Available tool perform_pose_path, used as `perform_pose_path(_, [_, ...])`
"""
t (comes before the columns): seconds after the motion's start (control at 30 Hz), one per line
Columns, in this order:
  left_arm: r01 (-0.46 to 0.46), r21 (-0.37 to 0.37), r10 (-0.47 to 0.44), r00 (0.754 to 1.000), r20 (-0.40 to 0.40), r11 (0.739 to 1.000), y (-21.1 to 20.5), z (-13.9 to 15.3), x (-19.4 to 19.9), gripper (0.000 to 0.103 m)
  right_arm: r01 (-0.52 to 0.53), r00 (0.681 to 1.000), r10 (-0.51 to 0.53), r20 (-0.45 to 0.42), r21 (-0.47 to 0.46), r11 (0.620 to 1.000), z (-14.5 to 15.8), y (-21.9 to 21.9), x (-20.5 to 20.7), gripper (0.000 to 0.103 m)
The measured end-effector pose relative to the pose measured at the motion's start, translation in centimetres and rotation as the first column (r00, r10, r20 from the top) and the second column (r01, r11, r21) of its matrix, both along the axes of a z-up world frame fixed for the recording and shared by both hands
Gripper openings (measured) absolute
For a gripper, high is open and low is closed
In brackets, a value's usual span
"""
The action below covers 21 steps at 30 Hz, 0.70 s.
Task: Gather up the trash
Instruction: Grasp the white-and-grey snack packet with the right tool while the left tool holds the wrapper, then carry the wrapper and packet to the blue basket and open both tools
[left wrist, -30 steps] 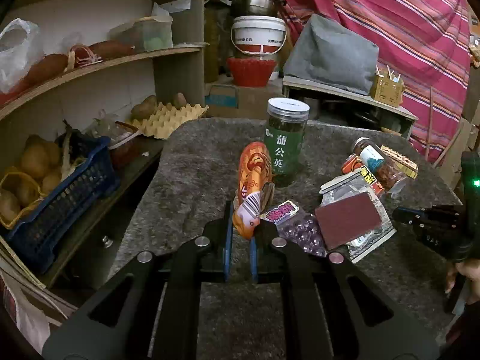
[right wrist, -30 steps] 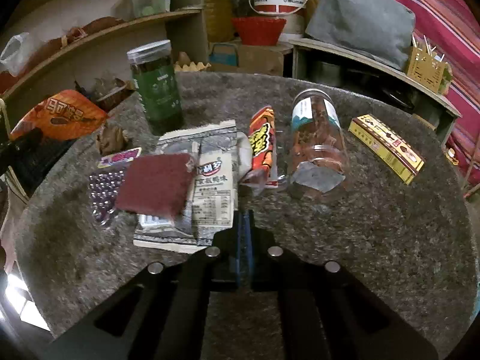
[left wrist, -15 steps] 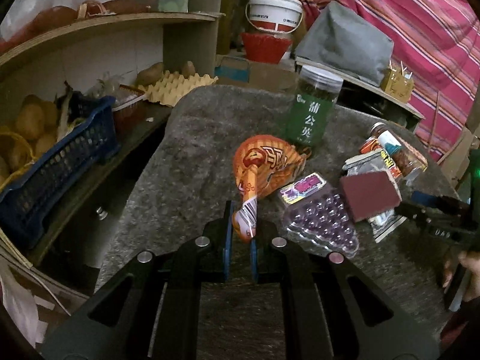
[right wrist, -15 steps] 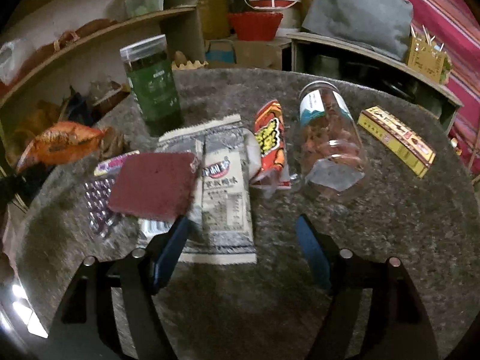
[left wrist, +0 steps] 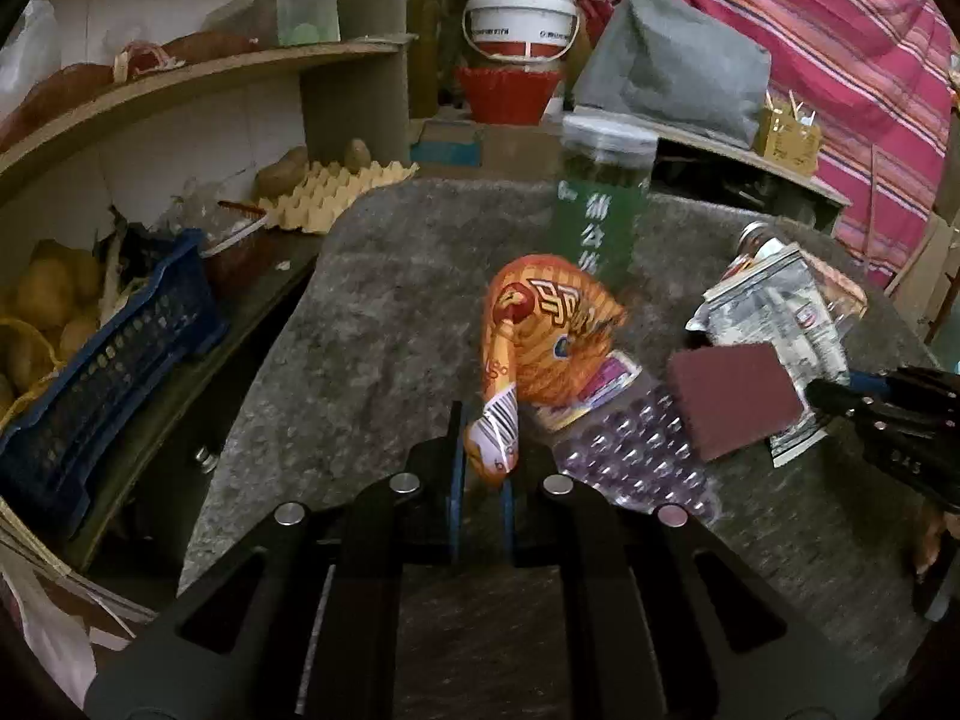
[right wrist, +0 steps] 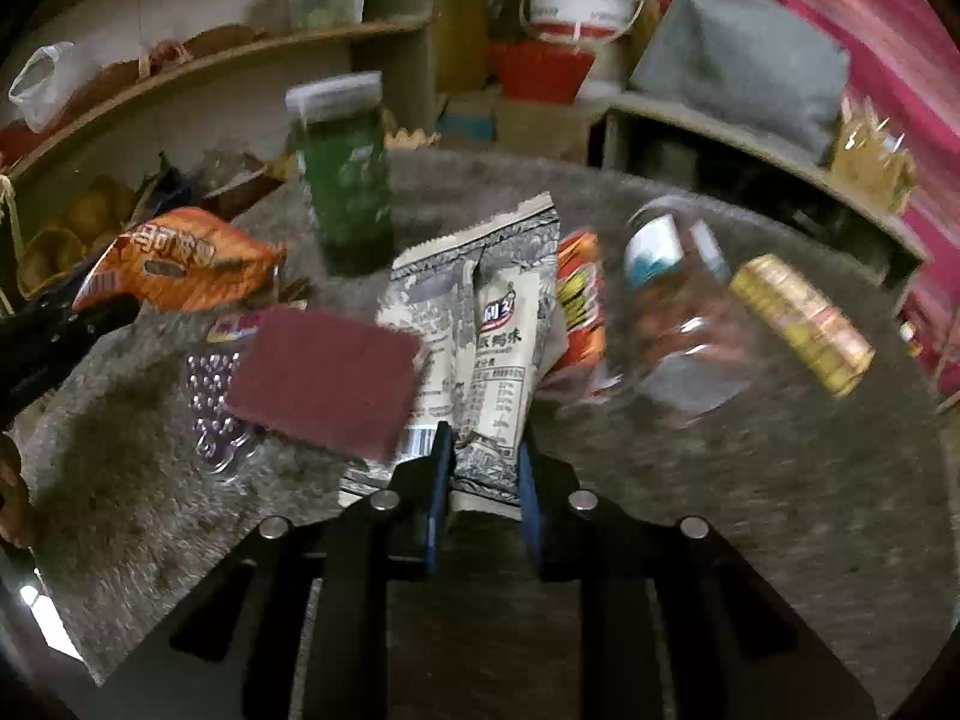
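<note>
A green jar (left wrist: 600, 204) with a clear lid stands upright on the grey table (left wrist: 384, 300). Wooden shelves (left wrist: 198, 78) at left hold a blue crate (left wrist: 108, 360) of potatoes and an egg tray (left wrist: 336, 192). A white bucket (left wrist: 521, 21) sits above a red basket (left wrist: 507, 93). A grey cushion (left wrist: 672, 66) lies before striped pink cloth (left wrist: 840, 48).
</note>
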<state>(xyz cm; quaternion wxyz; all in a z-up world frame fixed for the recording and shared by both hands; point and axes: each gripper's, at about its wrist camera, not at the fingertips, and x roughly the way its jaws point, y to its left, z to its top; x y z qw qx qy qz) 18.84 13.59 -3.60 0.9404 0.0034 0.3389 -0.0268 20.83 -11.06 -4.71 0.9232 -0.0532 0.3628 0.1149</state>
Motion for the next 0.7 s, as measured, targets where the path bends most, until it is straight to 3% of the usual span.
perform_pose_path(0.23, [0.02,0.021,-0.021,0.997,0.076,1.0,-2.9,2.6,-0.9,0.008,0.064,0.992,-0.062,0.107,-0.012,0.998,3.5,-3.5,-2.0,0.021])
perform_pose_path(0.43, [0.069,0.013,-0.07,0.988,0.138,0.998,-6.5,4.9,-2.2,0.008,0.118,0.975,-0.122,0.185,0.033,0.992,5.3,-7.8,-3.7,0.021])
perform_pose_path(0.7, [0.152,-0.005,-0.149,0.973,0.178,0.988,-12.6,6.5,-2.8,0.008,0.187,0.956,-0.197,0.216,0.067,0.98,6.4,-13.6,-6.0,0.021])
